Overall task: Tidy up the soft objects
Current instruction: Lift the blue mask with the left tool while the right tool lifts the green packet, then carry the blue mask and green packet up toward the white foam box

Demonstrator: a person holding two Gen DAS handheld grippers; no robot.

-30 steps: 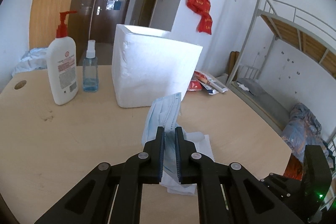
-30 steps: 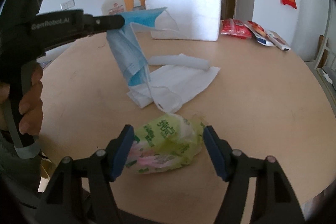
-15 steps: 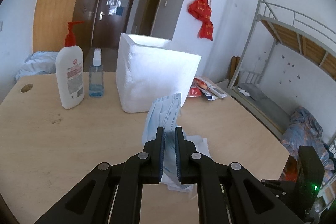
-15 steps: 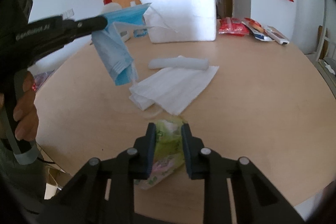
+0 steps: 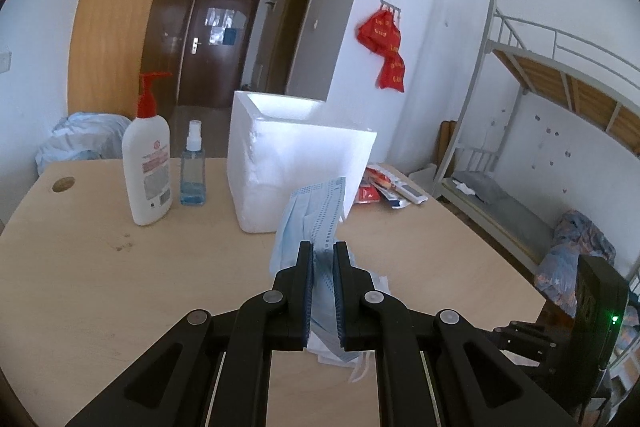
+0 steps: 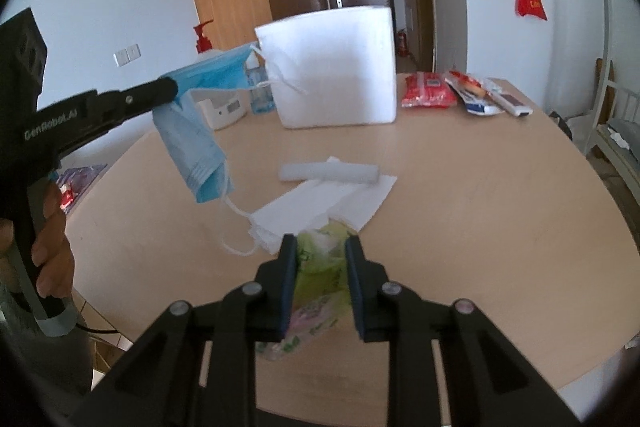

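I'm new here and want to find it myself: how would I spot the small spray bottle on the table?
Start at the big white foam box standing on the wooden table. Just left of it in the left wrist view stand two bottles; the spray bottle is the one nearer the box. It is the shorter, clear one with blue liquid and a white nozzle, while the pump bottle beside it is tall, white and red-topped.

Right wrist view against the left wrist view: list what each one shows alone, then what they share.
Only the right wrist view shows the right claw shut on the green tissue pack, the rolled white cloth and the hand holding the left tool. Only the left wrist view shows the bunk bed and the table's round hole. Both show the blue face mask pinched in the left claw, the white foam box, the pump bottle and the red snack packets.
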